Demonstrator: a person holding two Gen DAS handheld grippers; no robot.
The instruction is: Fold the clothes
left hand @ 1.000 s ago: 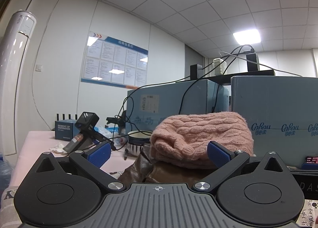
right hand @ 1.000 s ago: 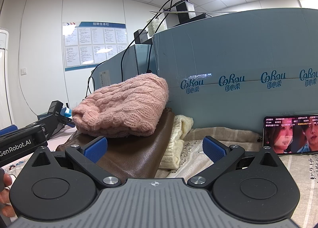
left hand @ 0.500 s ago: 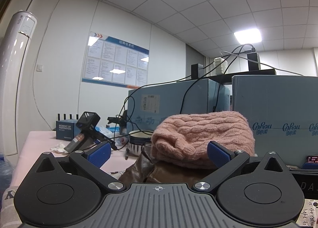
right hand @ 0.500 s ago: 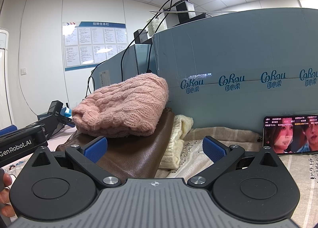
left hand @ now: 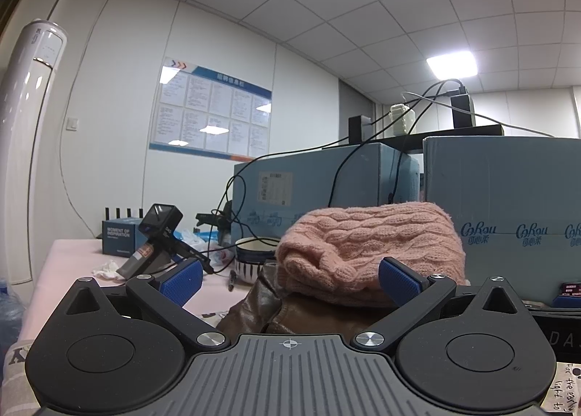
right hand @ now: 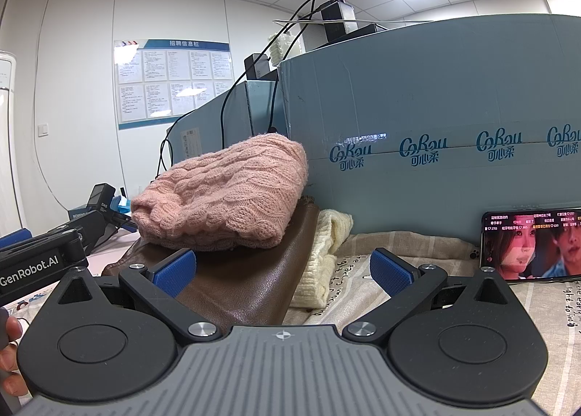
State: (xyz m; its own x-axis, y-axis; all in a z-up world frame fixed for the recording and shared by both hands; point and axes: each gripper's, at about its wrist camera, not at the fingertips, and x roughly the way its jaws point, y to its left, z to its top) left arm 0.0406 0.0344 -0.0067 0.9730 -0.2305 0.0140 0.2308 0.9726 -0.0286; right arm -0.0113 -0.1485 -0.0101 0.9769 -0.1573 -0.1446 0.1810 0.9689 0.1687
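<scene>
While both tools sit low near the table edge, nothing is gripped. Left gripper [left hand: 288,280]: jaws spread wide, empty. Right gripper [right hand: 282,269]: same, wide apart, nothing between the pads.

Left to right:
- Far left, a tall white floor unit [left hand: 27,147], then a small blue box [left hand: 121,237] reading "MOMENT OF INSPIRATION", and a handheld camera [left hand: 156,234] lying tilted. Looks like parked kit, out of the work area.
- Wall board [right hand: 173,84], blue header in Chinese; small text too fine to read.
- Striped bowl [left hand: 254,259] just behind the clothes.
- Clothes stack, centre: pink cable-knit sweater [right hand: 225,198] folded on top of a brown leather garment [right hand: 239,281], a cream knit [right hand: 323,260] tucked against its right side. Stack is pushed up to the blue cartons, probably a done pile kept clear of the near folding space.
- Blue cartons [right hand: 435,118] behind, printed "CoRou" with Chinese below.
- Far right, a phone [right hand: 533,247] propped against a carton, video playing.
- Printed bedsheet-type cloth [right hand: 544,310] covers the near table; handwriting-style text, only fragments legible.

Left tool's body reads "GenRobot.AI" in the right view. My read: between garments, nothing in hand to fold.
</scene>
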